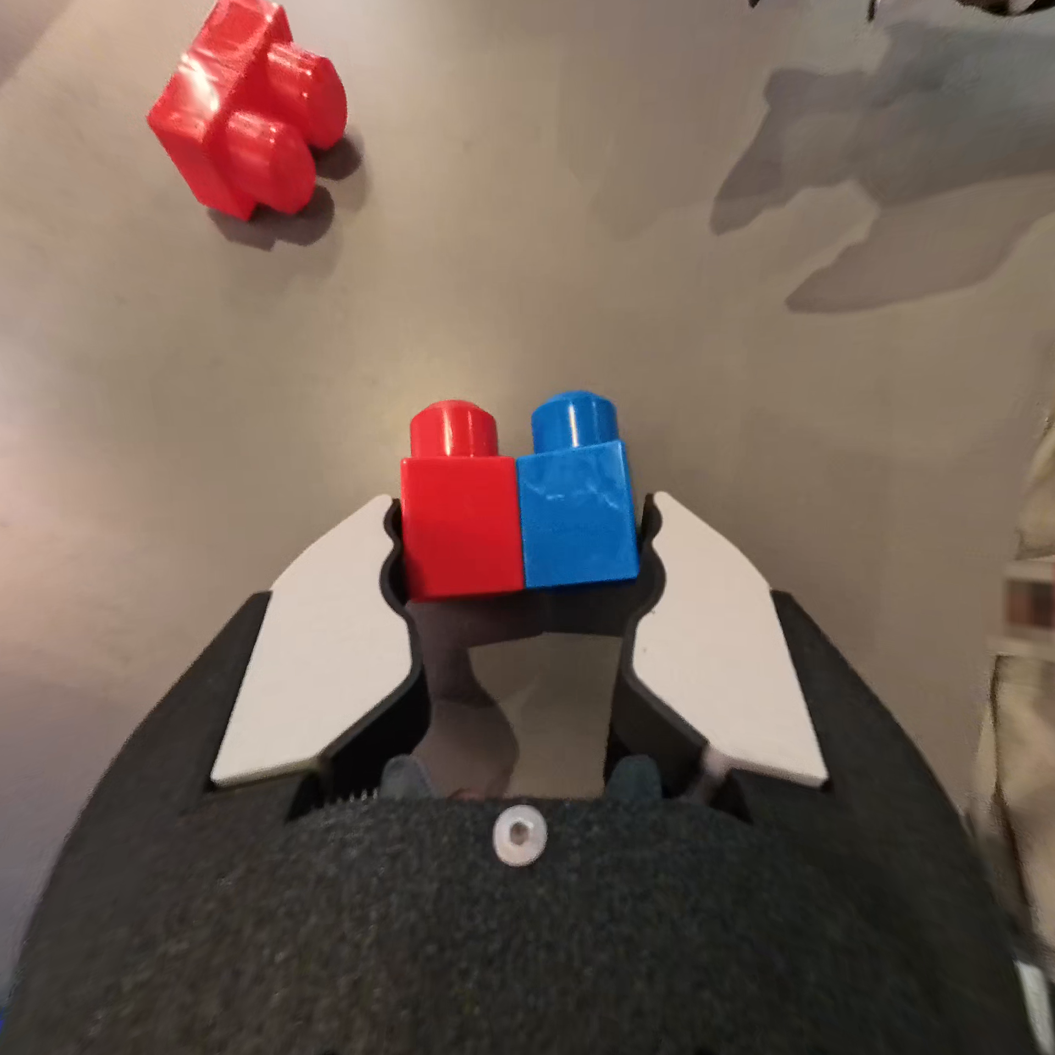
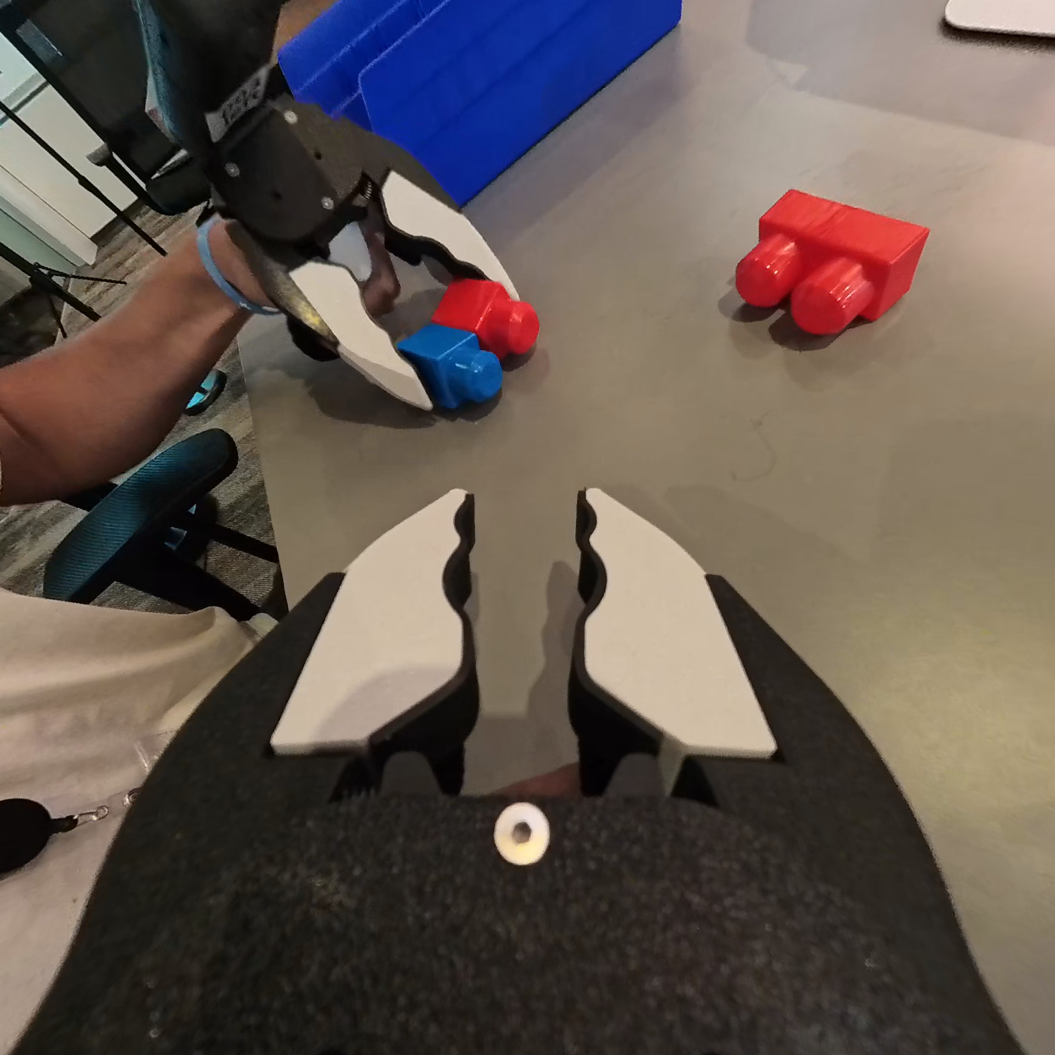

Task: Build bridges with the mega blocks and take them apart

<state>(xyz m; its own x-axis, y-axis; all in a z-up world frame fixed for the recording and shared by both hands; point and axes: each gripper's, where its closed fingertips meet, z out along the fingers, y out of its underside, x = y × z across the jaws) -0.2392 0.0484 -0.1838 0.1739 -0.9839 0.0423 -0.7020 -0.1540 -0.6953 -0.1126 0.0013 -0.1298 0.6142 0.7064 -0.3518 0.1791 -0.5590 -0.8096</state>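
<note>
My left gripper (image 1: pixel 520 505) is shut on two single-stud blocks pressed side by side, a red one (image 1: pixel 459 525) on the left and a blue one (image 1: pixel 576 514) on the right. In the right wrist view this gripper (image 2: pixel 468 345) holds the red block (image 2: pixel 485 314) and the blue block (image 2: pixel 451 365) low on the grey table (image 2: pixel 685 456), studs pointing right. A red two-stud block (image 1: pixel 245 108) lies on its side farther off, and also shows in the right wrist view (image 2: pixel 828 262). My right gripper (image 2: pixel 525 496) is open and empty above the table.
A blue bin (image 2: pixel 485 85) stands at the back of the table behind the left gripper. The table's left edge (image 2: pixel 257 428) runs near the left gripper, with a teal office chair (image 2: pixel 143 496) beyond it. A white object (image 2: pixel 1005 17) sits at the far right corner.
</note>
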